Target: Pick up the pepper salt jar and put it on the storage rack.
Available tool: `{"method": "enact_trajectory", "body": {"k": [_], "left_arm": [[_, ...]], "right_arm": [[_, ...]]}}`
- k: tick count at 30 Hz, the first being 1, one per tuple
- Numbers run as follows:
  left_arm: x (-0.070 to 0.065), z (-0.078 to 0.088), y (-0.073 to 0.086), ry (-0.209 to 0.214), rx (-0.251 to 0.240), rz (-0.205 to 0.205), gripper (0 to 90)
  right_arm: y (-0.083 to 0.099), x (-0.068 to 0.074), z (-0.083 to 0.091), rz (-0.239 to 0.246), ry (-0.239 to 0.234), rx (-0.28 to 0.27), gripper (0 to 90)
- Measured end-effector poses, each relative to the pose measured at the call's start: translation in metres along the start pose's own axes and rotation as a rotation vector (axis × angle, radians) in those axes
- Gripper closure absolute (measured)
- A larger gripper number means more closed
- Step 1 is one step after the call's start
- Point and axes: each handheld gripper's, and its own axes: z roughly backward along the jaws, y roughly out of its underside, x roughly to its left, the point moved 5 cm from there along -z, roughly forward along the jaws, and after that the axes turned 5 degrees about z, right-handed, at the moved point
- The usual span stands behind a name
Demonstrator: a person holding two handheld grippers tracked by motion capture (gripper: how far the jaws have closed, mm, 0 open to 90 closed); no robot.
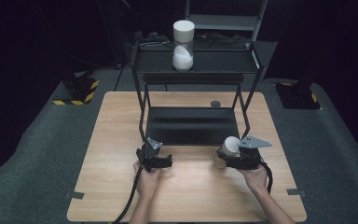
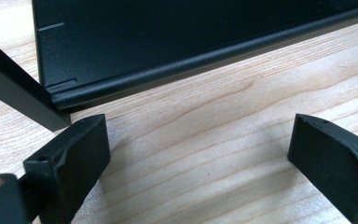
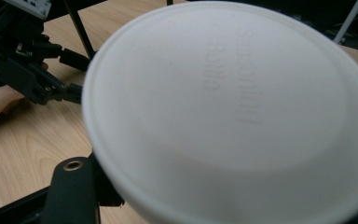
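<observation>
A clear jar (image 1: 225,153) with a white lid (image 3: 228,107) hangs tilted just above the table's right front, and my right gripper (image 1: 222,158) is shut on its body. Seen from the right gripper view, the lid is very close and hides the jaws. A second white-lidded jar (image 1: 182,46), part full of white grains, stands upright on the top shelf of the black rack (image 1: 196,63). My left gripper (image 1: 157,154) rests low at the rack's front left leg, jaws open (image 2: 198,140) with bare wood between them.
The rack's lower shelf (image 1: 191,126) sits right ahead of both grippers; its front edge (image 2: 191,60) is close to the left jaws. A small dark disc (image 1: 215,103) lies behind it. Striped floor bases (image 1: 77,91) flank the wooden table (image 1: 186,196).
</observation>
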Motion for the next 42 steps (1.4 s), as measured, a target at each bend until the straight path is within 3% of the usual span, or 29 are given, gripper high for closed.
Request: {"method": "enact_trajectory", "body": {"k": [18,23,28,42], "left_arm": [[0.0,0.0,0.0,0.001,-0.001,0.0,5.4],[0.0,0.0,0.0,0.001,0.0,-0.001,5.4],[0.0,0.0,0.0,0.001,-0.001,0.0,5.4],[0.0,0.0,0.0,0.001,0.001,-0.002,5.3]], "right_arm": [[-0.055,-0.021,0.013,-0.003,-0.025,0.002,34.6],[-0.078,-0.025,0.018,0.004,0.003,0.029,34.6],[-0.097,-0.03,0.026,0.007,0.004,0.031,34.6],[-0.171,-0.041,0.043,0.052,0.011,0.066,34.6]]}}
